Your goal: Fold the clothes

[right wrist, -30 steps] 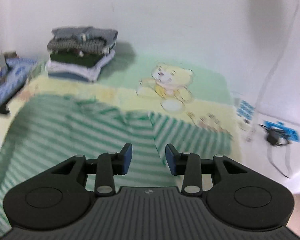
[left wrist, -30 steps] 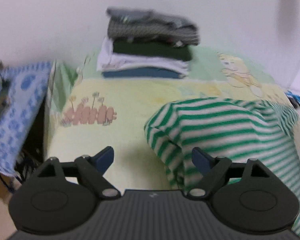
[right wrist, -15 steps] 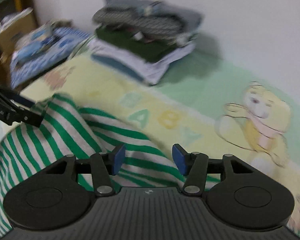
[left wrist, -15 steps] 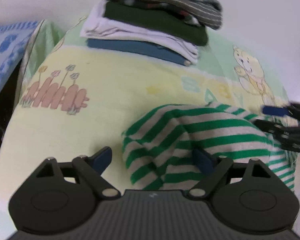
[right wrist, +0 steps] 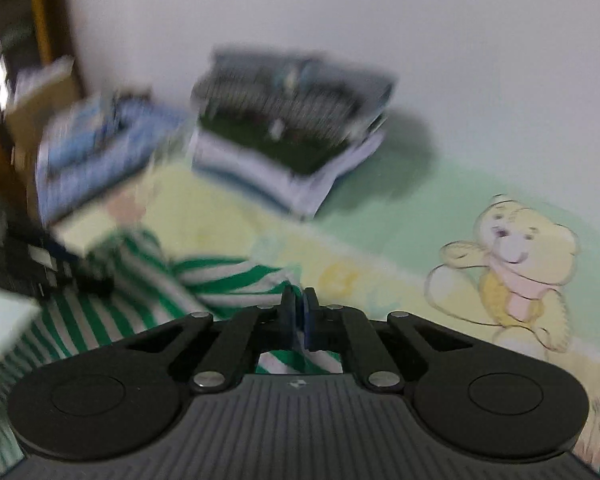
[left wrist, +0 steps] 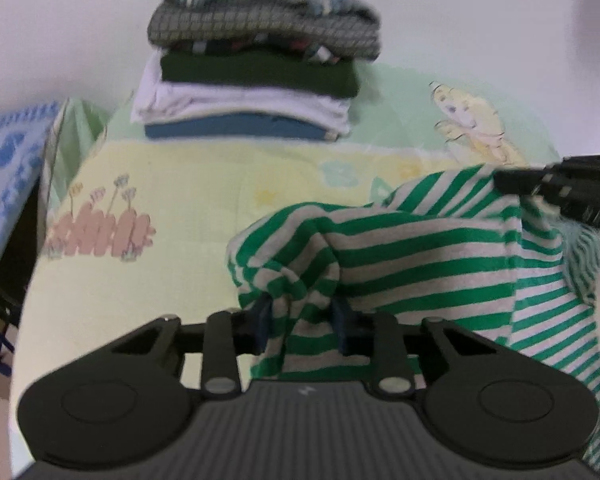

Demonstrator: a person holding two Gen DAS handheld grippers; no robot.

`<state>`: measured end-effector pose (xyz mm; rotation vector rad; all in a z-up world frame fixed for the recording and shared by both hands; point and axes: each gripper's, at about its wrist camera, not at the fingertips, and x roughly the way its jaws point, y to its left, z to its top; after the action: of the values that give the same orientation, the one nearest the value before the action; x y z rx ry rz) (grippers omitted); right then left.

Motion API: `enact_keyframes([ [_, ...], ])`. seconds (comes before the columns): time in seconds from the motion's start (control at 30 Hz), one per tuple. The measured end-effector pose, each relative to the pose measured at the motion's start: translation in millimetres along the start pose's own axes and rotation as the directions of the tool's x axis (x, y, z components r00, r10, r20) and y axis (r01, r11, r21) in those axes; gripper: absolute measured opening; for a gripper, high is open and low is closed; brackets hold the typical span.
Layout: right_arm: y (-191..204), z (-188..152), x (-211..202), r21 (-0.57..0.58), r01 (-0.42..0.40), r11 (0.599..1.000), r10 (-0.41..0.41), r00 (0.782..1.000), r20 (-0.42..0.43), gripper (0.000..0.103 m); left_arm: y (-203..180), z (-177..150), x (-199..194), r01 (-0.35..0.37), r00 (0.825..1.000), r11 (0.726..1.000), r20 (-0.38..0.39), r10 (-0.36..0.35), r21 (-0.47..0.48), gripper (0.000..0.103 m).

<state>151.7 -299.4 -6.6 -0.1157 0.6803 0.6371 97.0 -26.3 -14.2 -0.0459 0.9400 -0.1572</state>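
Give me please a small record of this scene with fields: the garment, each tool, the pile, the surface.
garment: green and white striped shirt, bunched and partly lifted off the sheet
left tool: jaws have just been closing, a fold of the shirt between them, pads pressing on it
right tool: jaws have just closed, pinching the shirt edge
pile: folded clothes stacked at the far side near the wall
surface: pale sheet with a printed fence and a printed bear
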Motion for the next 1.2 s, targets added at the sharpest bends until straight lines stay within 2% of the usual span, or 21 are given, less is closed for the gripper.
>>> enact_keyframes([
  [0.13,5,-7,-50,0.048,0.017,0.999,-0.021,0.996,0.088,0.003,-5,-9,-37,0.041,0.996,0.999,0.072,-0.043,0.030,0.026],
  [0.23,17,-31,-85,0.070,0.041,0.997,-0.047,0.995,0.092,0.003,-11,-27,-64,0.074,0.992,0.995,0.096,-0.080,0.065,0.025],
  [0.33,29,-55,-119,0.089,0.065,0.994,-0.073,0.993,0.092,0.003,-19,-57,-75,0.094,0.994,0.988,0.049,-0.101,0.125,0.023],
  [0.5,71,-110,-136,0.063,0.090,0.994,-0.088,0.995,-0.043,0.003,-30,-97,-69,0.128,0.991,0.966,-0.065,-0.116,0.224,0.026],
  [0.53,78,-118,-135,0.061,0.096,0.993,-0.092,0.993,-0.069,0.003,-29,-96,-67,0.125,0.992,0.966,-0.063,-0.113,0.225,0.026],
  [0.57,85,-127,-134,0.059,0.103,0.993,-0.097,0.991,-0.095,0.003,-28,-94,-65,0.125,0.992,0.967,-0.060,-0.114,0.223,0.029],
  [0.63,95,-141,-130,0.060,0.116,0.991,-0.107,0.986,-0.130,0.003,-20,-79,-65,0.176,0.984,0.967,-0.052,-0.170,0.182,0.044],
  [0.7,101,-151,-127,0.071,0.127,0.989,-0.116,0.982,-0.147,0.003,-18,-61,-64,0.197,0.980,0.967,-0.008,-0.198,0.160,0.061],
  [0.8,112,-164,-122,0.081,0.144,0.986,-0.130,0.978,-0.162,0.003,-22,-35,-50,0.221,0.974,0.963,0.013,-0.226,0.155,0.072],
  [0.9,123,-173,-116,0.067,0.153,0.986,-0.139,0.973,-0.182,0.002,-33,-19,-23,0.308,0.951,0.947,-0.053,-0.304,0.093,0.084],
  [0.93,127,-176,-114,0.061,0.155,0.986,-0.140,0.971,-0.193,0.001,-38,-17,-15,0.323,0.945,0.943,-0.072,-0.318,0.080,0.084],
  [0.97,129,-179,-113,0.057,0.152,0.987,-0.138,0.969,-0.205,0.000,-47,-18,-12,0.312,0.949,0.945,-0.074,-0.306,0.095,0.077],
  [1.07,136,-182,-113,0.040,0.155,0.987,-0.143,0.966,-0.215,0.000,-70,-21,-6,0.274,0.961,0.949,-0.076,-0.265,0.153,0.045],
  [1.2,119,-157,-139,0.127,0.163,0.978,-0.149,0.982,-0.113,0.006,-77,-40,-21,0.254,0.967,0.944,-0.043,-0.250,0.211,0.032],
])
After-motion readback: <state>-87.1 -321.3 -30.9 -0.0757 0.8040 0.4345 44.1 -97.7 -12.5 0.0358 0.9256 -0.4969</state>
